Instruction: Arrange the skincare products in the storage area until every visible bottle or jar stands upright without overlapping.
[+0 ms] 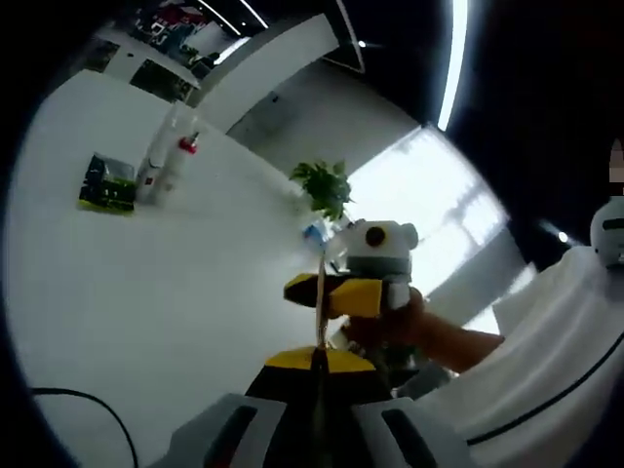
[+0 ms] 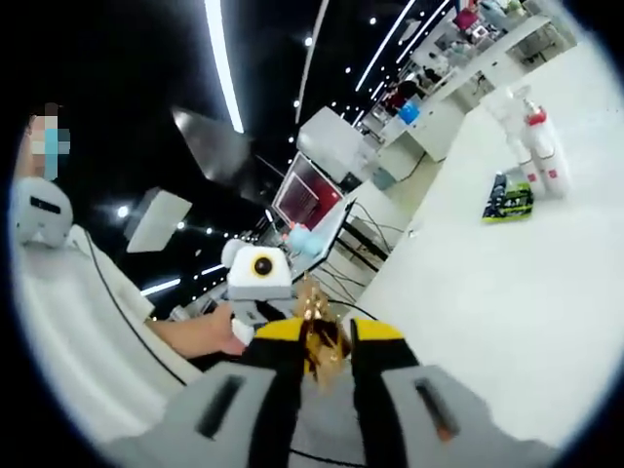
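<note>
- Left gripper view: on the white table (image 1: 146,292), a group of white bottles (image 1: 161,161), one with a red cap (image 1: 188,145), stands upright, touching a green-and-black packet (image 1: 107,183) lying flat.
- A potted plant (image 1: 325,187) and a black cable (image 1: 78,400) are also there.
- The left gripper (image 1: 319,356) has its jaws pressed together, empty, well apart from the bottles.
- The right gripper (image 2: 317,341) looks closed on something thin and golden; I cannot tell what. A hand (image 2: 210,333) holds the other gripper beside it.
</note>
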`<state>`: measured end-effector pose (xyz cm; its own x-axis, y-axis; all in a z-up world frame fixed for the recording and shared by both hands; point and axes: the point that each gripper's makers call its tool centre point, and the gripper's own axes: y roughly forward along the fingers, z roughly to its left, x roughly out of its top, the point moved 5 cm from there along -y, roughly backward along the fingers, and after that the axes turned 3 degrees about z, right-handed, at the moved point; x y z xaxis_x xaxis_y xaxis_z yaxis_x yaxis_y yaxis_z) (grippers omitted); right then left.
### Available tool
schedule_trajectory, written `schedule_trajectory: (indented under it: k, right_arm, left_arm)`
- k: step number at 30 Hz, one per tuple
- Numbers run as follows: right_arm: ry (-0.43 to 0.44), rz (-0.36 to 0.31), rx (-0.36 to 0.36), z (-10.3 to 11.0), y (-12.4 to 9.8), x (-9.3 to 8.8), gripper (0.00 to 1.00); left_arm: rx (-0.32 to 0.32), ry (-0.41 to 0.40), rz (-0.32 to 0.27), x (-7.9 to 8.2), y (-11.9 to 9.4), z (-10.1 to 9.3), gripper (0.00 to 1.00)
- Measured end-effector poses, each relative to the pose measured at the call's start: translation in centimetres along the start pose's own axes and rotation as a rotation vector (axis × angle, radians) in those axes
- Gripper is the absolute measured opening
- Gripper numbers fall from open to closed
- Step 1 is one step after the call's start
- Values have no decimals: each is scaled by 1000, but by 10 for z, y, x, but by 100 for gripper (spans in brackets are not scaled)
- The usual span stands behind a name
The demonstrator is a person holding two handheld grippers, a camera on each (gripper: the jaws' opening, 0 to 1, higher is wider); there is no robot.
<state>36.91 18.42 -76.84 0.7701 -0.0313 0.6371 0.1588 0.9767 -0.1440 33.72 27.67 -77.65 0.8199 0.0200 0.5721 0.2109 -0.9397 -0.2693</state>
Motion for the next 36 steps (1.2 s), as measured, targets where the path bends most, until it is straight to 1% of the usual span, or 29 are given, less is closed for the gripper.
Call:
schedule_trajectory:
  k: [1, 3, 6, 10, 12, 13, 15, 16, 18, 20, 22, 26, 32, 36]
  right_arm:
    - [3, -12, -8, -1, -1, 1, 22]
    - [11, -23, -11, -2, -2, 1, 23]
    - [36, -57, -5, -3, -4, 2, 23]
    - [76, -139, -19, -5, -9, 8, 26]
    - [92, -174, -15, -3, -13, 11, 26]
    - [99, -183, -16, -3, -15, 12, 26]
    - [94, -190, -27, -1, -17, 14, 26]
    - [93, -191, -30, -1, -17, 14, 26]
    - [93, -193, -33, -1, -17, 13, 25]
    - [99, -184, -36, -2, -16, 11, 25]
    - [98, -166, -44, -2, -14, 7, 24]
    - [102, -153, -53, -1, -10, 3, 23]
    - [121, -157, -55, 0, -5, 3, 22]
    - [138, -180, -36, 3, -3, 7, 21]
  left_arm:
    - [-2, -6, -8, 1, 0, 1, 1]
    - [-7, -14, -20, 3, 0, 1, 1]
    - [-16, -27, -44, 5, 1, 0, 1]
    - [-29, -61, -87, 9, 0, 2, 1]
    - [-35, -81, -121, 14, -1, 3, 1]
    - [-34, -92, -149, 17, -3, 4, 1]
    - [-39, -120, -195, 23, -7, 4, 1]
    - [-30, -121, -199, 24, -8, 5, 1]
    - [18, -109, -195, 24, -9, 11, 1]
    - [13, -138, -212, 25, -9, 12, 1]
    - [14, -164, -259, 28, -11, 13, 1]
    - [5, -208, -318, 33, -14, 13, 1]
    - [-25, -276, -365, 34, -15, 15, 1]
    - [-41, -292, -367, 31, -12, 12, 1]
